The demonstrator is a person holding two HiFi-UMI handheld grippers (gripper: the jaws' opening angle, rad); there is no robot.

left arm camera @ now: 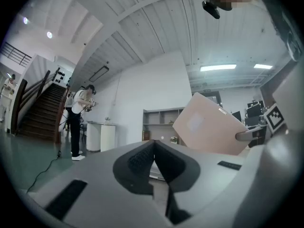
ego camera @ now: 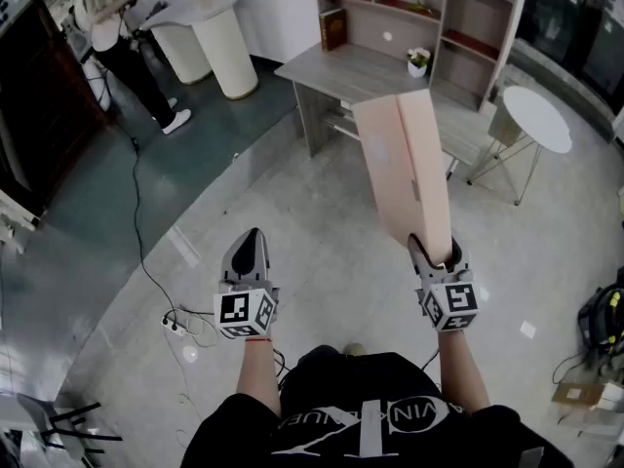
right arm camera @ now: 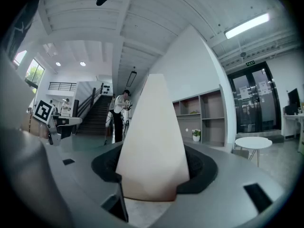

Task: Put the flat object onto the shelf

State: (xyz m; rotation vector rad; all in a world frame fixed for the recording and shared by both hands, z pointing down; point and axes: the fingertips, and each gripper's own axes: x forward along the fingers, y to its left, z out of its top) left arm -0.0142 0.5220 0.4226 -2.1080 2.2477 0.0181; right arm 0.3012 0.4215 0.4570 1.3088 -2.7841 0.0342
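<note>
Flat object before the shelf

An open office lobby or demo hall is showing here. A shelf unit and grey counter are standing at top centre of the head view, with a round white table at upper right. Cables are trailing over the polished floor at left. A staircase is rising at the left gripper view's left, and glass doors are standing at the right gripper view's right.

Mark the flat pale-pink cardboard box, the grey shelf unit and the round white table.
Flat pale-pink cardboard box [ego camera: 405, 164]: head view, middle of its broad face.
Grey shelf unit [ego camera: 438, 32]: head view, an upright divider.
Round white table [ego camera: 536, 117]: head view, its tabletop.
</note>
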